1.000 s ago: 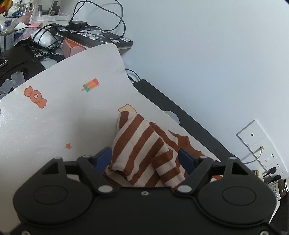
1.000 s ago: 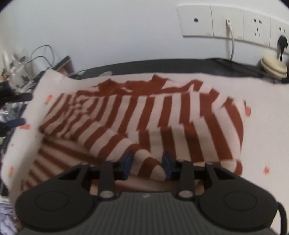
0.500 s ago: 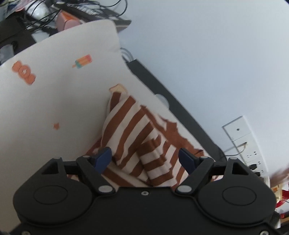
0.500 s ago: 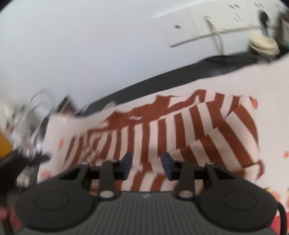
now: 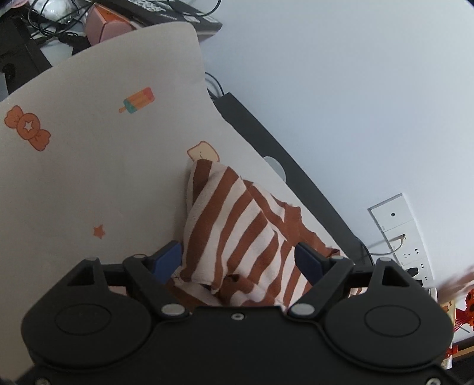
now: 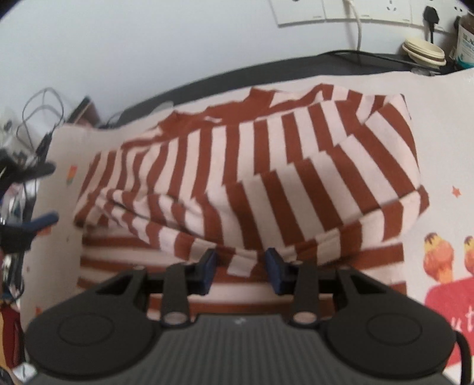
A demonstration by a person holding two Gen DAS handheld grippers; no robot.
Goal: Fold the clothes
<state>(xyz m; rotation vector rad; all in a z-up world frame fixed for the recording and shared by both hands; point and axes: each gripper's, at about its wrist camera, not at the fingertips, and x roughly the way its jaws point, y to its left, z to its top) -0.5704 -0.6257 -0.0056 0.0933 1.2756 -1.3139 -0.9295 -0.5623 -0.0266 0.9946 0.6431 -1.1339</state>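
A brown-and-white striped garment [image 6: 266, 177] lies on a pale printed mat [image 5: 74, 192], its near part doubled over the rest. My right gripper [image 6: 240, 268] is at the garment's front edge, its fingers closed partway on a bunched bit of striped hem. In the left wrist view the garment's end [image 5: 231, 225] rises in a peak between the widely spread fingers of my left gripper [image 5: 240, 257], which do not pinch it. The left gripper's blue fingertip [image 6: 44, 220] shows at the garment's left side in the right wrist view.
Cables, boxes and small items [image 5: 89, 23] crowd the mat's far left end. A black desk edge [image 5: 296, 165] runs along the white wall with its sockets [image 6: 340, 11]. A stack of lids [image 6: 423, 51] stands at the back right.
The right gripper kept its hold on the hem while its view swung and settled lower over the folded garment. The left gripper stayed wide open, shifting slightly along the garment's end.
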